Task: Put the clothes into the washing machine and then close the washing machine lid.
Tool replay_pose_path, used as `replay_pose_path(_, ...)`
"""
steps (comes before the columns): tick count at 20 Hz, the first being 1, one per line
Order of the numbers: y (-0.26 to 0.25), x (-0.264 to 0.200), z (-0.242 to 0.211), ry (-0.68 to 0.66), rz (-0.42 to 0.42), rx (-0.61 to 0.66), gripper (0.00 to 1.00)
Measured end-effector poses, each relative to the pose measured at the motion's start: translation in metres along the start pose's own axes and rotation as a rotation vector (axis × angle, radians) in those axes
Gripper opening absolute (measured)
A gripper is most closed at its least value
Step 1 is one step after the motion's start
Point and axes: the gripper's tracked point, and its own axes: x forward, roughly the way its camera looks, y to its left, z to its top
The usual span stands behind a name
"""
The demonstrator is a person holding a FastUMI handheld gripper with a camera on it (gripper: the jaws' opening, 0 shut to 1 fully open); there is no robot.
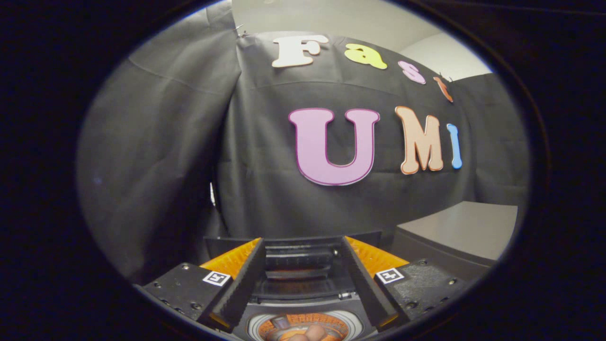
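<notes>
The left wall of the booth (156, 156) is a dark cloth that hangs in loose folds. It meets the rear cloth wall (265, 189) at a vertical seam ahead of the left finger.

The gripper (303, 284) points forward and slightly down. Its two fingers are spread apart and nothing is held between them: the gripper is released. The left finger (241, 284) has a ribbed inner face, and a square marker (216, 278) sits on its mounting block.

The washing machine (298, 279) is a small toy unit. It lies directly below and between the fingers. Its round drum opening (303, 327) sits at the near end, under the fingertips, with an orange ring inside a pale rim. Orange and pink clothes (310, 333) are visible inside the drum; their exact shape cannot be told. The dark lid (298, 260) stands raised behind the opening, between the two fingers, so the machine is open. No finger touches the lid or the drum rim.

The right finger (367, 289) mirrors the left one and carries a second square marker (389, 275). Orange parts of the gripper body show behind both fingers.

Beyond the right finger stands a grey table (464, 227) with a flat, pale top, set against the rear cloth. It is well apart from the washing machine.
</notes>
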Motion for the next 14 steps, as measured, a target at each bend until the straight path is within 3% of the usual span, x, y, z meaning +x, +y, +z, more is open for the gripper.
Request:
replay_pose_path(5,0.0,0.06,0.0,0.015,-0.008,0.001,0.96)
replay_pose_path(10,0.014,0.112,-0.034,0.099,0.032,-0.101,0.96)
replay_pose_path(14,0.028,0.135,-0.07,0.202,0.09,-0.067,0.96)
